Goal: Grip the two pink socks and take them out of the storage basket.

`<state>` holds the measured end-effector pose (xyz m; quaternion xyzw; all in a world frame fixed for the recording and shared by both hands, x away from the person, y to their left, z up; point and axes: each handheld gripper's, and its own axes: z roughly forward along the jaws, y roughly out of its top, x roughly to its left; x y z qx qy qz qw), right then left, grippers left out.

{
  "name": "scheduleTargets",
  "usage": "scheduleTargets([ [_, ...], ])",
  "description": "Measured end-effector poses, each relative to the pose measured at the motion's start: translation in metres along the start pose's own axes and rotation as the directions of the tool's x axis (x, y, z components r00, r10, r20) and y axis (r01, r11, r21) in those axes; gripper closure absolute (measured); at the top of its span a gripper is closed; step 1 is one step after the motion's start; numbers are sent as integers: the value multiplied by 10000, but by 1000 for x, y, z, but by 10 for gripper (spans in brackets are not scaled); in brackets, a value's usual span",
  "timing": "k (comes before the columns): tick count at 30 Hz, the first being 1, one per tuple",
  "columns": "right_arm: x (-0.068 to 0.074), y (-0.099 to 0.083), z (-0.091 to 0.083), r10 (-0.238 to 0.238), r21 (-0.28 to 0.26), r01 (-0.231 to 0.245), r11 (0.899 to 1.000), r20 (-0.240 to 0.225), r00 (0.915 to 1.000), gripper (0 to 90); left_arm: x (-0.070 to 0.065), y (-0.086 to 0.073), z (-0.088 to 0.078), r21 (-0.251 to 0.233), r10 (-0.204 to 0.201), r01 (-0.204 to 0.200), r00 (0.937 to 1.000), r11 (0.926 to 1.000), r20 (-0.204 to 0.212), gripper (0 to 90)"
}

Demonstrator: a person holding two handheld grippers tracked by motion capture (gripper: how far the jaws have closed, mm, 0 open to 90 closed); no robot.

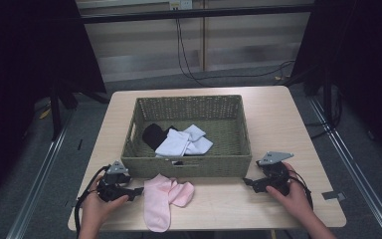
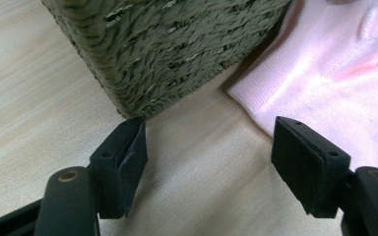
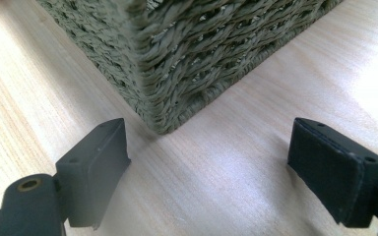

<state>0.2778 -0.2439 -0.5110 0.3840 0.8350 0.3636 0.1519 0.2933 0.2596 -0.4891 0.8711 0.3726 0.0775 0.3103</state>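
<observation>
A pair of pink socks (image 1: pixel 165 197) lies flat on the wooden table (image 1: pixel 278 124), just in front of the olive woven basket (image 1: pixel 189 167). My left gripper (image 1: pixel 137 191) rests on the table at the socks' left edge, pointing right. In the left gripper view it (image 2: pixel 209 157) is open over bare wood, with the pink sock (image 2: pixel 334 73) just beyond its right jaw and the basket corner (image 2: pixel 167 54) ahead. My right gripper (image 1: pixel 248 182) sits by the basket's front right corner, pointing left. In the right gripper view it (image 3: pixel 209 167) is open and empty, facing that basket corner (image 3: pixel 192 54).
Inside the basket lie pale blue-white socks (image 1: pixel 184 142) and a black sock (image 1: pixel 155 134). A piece of tape (image 1: pixel 334 195) marks the table's right edge. Dark curtains and stand legs flank the table, and cables hang behind it.
</observation>
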Motion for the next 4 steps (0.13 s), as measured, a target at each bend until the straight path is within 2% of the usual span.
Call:
scheduleTargets([
  [4,0,0,0,3,-1,-3,10000,0,10000,147,-1,0,0,45,43,-43,10000,10000,-4,295],
])
